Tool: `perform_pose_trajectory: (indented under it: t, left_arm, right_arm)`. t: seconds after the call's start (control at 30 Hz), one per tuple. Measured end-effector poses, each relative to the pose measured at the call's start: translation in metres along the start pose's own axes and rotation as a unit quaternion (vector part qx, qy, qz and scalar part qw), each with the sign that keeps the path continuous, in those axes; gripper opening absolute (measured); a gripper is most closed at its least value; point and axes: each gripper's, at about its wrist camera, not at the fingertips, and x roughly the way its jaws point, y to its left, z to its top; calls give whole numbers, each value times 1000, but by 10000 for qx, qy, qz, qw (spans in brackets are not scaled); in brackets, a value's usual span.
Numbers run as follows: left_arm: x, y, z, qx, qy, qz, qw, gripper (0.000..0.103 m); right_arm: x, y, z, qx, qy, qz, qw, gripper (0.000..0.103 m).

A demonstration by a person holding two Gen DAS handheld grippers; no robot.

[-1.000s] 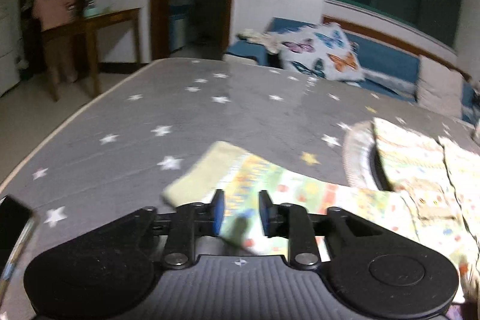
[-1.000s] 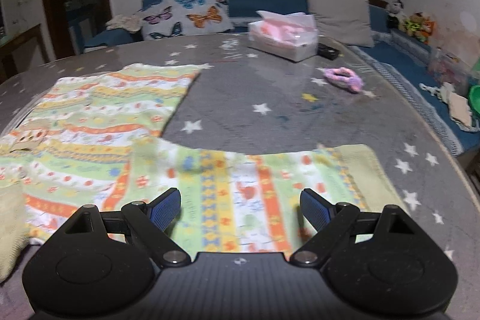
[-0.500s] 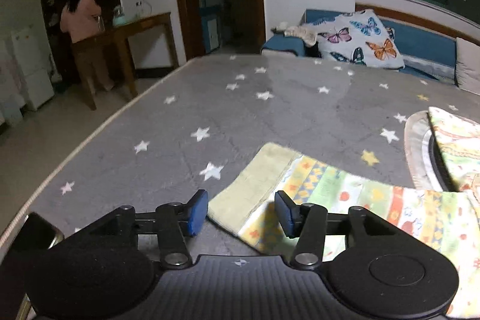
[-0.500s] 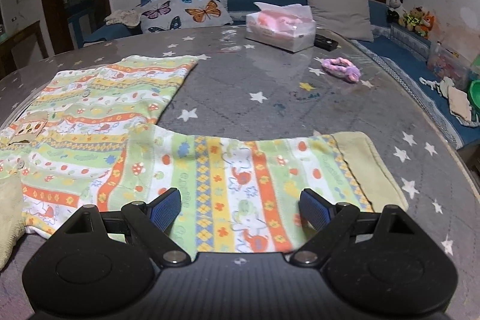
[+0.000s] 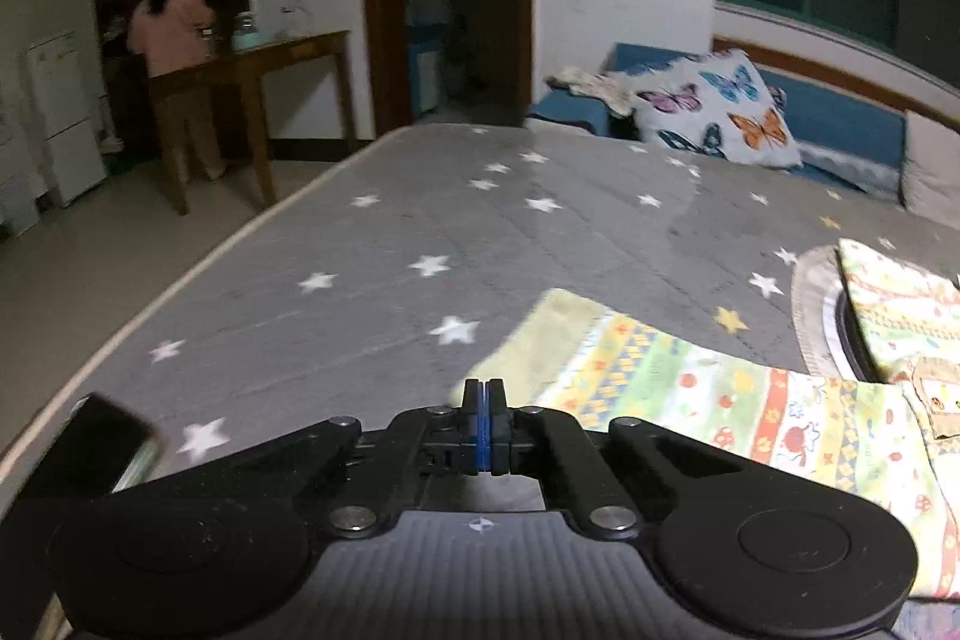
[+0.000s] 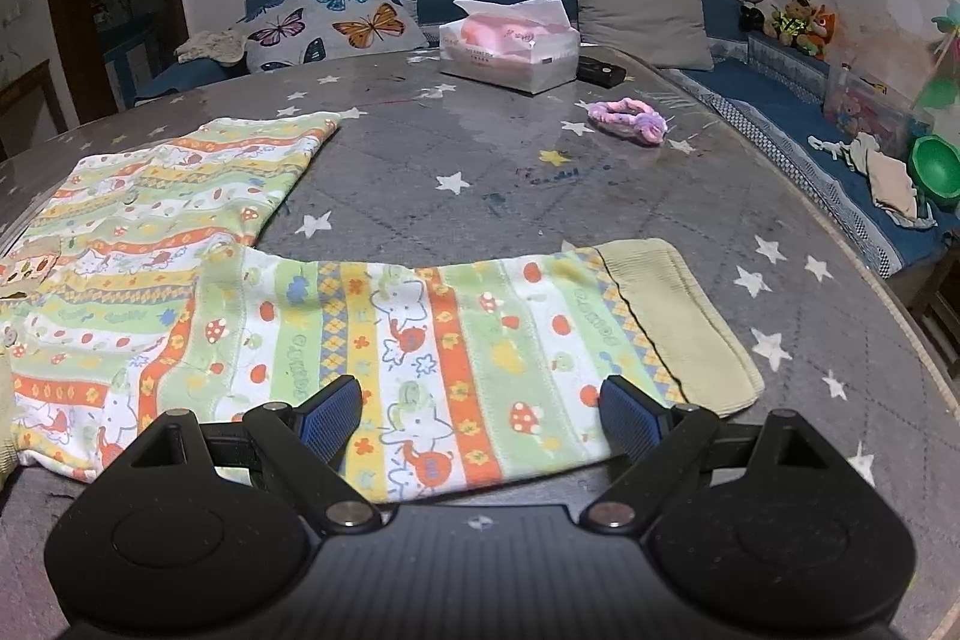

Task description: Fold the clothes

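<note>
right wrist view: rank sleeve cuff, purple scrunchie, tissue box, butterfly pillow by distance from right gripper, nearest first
1. Sleeve cuff, just ahead of the right gripper, on its right.
2. Purple scrunchie, mid-table, right of centre.
3. Tissue box, far edge of the table, centre.
4. Butterfly pillow, on the sofa beyond the table, left.

The garment has green, orange, yellow and white stripes with mushroom and animal prints; its cuff is plain olive-green. The table cover is grey with white and yellow stars. The cushion is pale with multicoloured butterflies. The scrunchie appears pink-purple.
</note>
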Motion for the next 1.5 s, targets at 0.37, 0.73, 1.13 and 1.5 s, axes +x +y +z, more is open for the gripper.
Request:
perform_pose_trajectory:
  t: [0.37,0.73,1.13,1.5]
  left_arm:
    - [-6,-10,6,376,-6,-363,9986,43]
    - [39,-26,7,409,278,-288,9984,30]
    - [9,0,-4,135,68,32,9999,0]
    - [-22,-11,-6,372,-110,-268,9989,65]
  right_arm:
    - [0,2,0,-6,-34,3,10000,89]
    - [-2,1,1,-1,-52,-14,10000,89]
    - [0,0,0,17,-56,-21,10000,89]
    - [-17,33,6,-392,-297,317,9983,89]
